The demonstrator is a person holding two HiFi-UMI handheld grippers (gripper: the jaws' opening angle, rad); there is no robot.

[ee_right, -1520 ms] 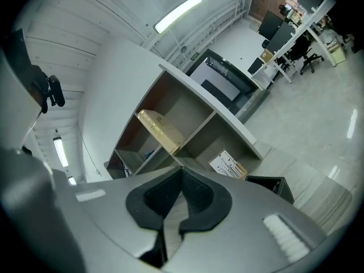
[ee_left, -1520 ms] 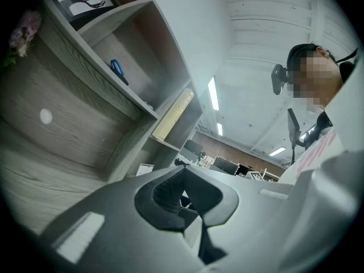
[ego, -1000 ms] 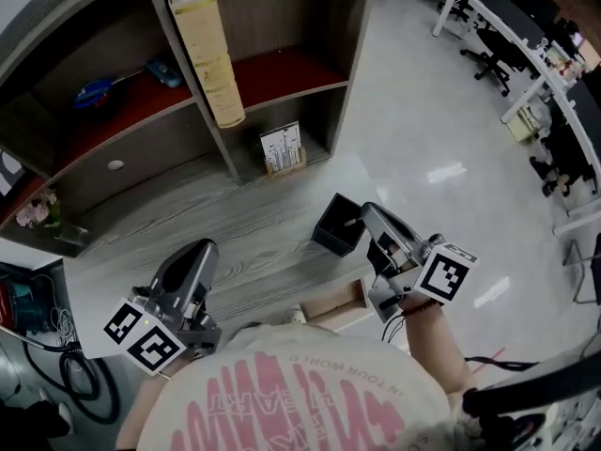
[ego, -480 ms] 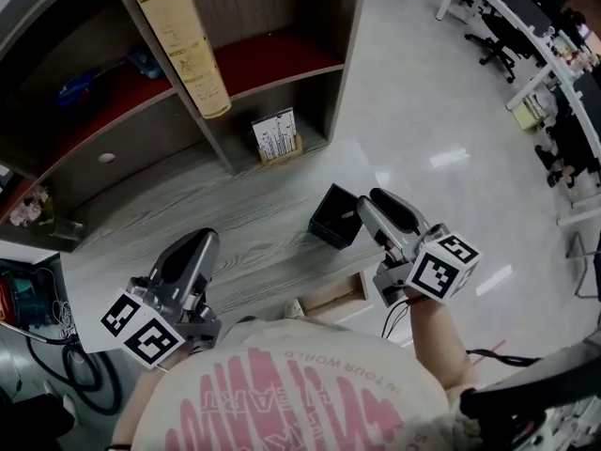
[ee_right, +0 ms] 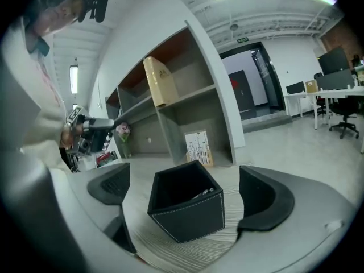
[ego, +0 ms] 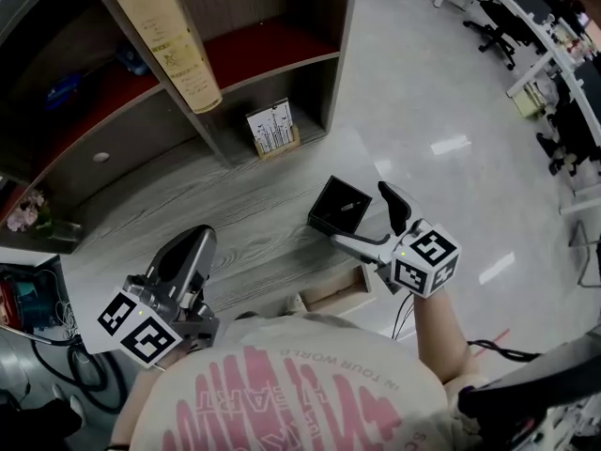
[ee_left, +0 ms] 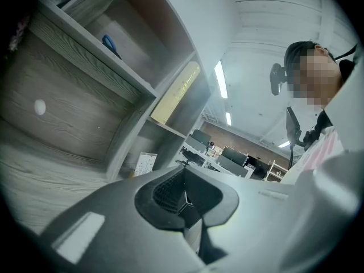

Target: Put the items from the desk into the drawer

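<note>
1. Fingers (ee_right: 267, 201) of your right gripper (ego: 371, 222) stand wide apart and press on nothing. The black box (ee_right: 185, 209) stands between them with a gap on each side.
2. Your left gripper (ego: 191, 247) has its fingers (ee_left: 166, 189) closed together with nothing between them. It hangs over the surface (ego: 244, 205), well apart from the box.
3. Something thin and shiny (ee_right: 206, 193) lies inside the box against its near wall, and you cannot tell what it is. The drawer (ego: 336, 294) stands open below the surface's edge, just under your right gripper. That gripper and your shirt cover most of the drawer, and its inside does not show.
4. A second ago your right fingers were together, and they have just been opening. That gripper has rolled and come down, so its fingers now sit either side of the box. The box has stayed where it was, and your left gripper has barely shifted.
5. The box sits upright and open-topped on the surface near its corner, not in the drawer. Behind it the shelf unit (ego: 282, 54) holds a card stand (ego: 272, 128) in a low compartment and a tall yellow box (ego: 169, 36) on the shelf above.
</note>
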